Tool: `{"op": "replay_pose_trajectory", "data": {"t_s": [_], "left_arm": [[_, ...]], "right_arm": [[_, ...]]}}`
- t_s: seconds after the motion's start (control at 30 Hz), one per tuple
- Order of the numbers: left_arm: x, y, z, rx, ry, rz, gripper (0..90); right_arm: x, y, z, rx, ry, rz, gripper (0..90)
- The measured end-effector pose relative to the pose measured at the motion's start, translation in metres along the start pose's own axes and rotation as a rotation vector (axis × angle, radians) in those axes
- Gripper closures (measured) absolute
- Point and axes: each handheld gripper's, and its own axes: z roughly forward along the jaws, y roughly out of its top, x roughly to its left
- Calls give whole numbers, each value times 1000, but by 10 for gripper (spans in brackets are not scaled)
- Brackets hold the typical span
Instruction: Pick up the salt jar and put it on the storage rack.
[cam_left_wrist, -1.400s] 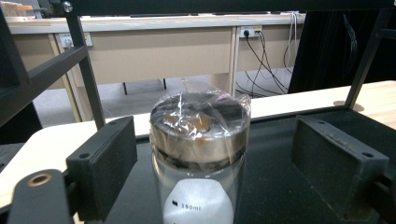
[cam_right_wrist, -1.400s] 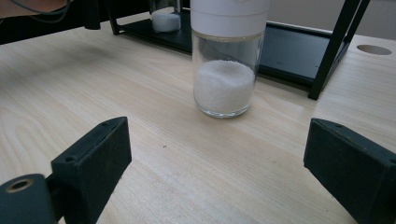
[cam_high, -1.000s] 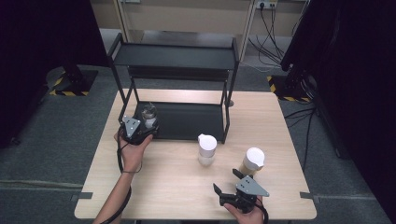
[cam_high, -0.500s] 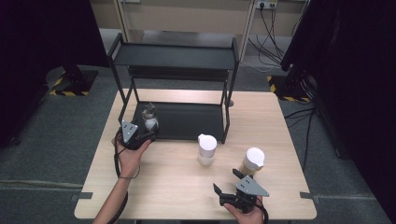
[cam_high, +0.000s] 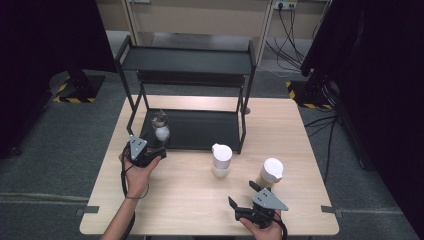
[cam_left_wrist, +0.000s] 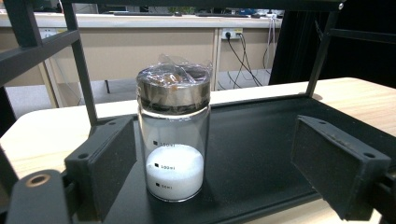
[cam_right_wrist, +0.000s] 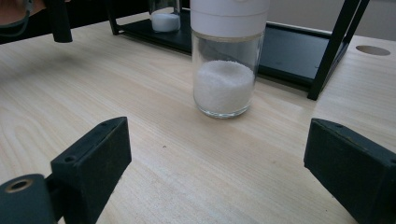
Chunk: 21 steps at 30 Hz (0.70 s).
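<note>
The left gripper (cam_left_wrist: 210, 158) sat with jaws spread wide, just off the front edge of the black rack (cam_high: 186, 60), gripping nothing. A foil-capped glass jar (cam_left_wrist: 173, 140) of white powder stood on the rack's bottom shelf between those jaws, untouched. The right gripper (cam_right_wrist: 219, 163) likewise gaped open, facing a white-lidded jar (cam_right_wrist: 227, 56) on the wooden table (cam_high: 300, 130)

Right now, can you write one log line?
left gripper: open, off silver-lidded jar | jar: on rack shelf | right gripper: open, idle
</note>
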Motion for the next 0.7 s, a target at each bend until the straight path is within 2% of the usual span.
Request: {"op": "replay_pose_trajectory", "data": {"t_s": [0.47, 0.6, 0.7], "left_arm": [[-5, -7, -14, 8, -28, -10, 134], [-8, -11, -20, 20, -37, -36, 133], [-10, -14, -23, 20, -41, -30, 132]], "right_arm": [[0, 0, 0, 0, 1, 1, 78], [0, 0, 0, -2, 0, 2, 78], [0, 0, 0, -1, 1, 3, 78]]}}
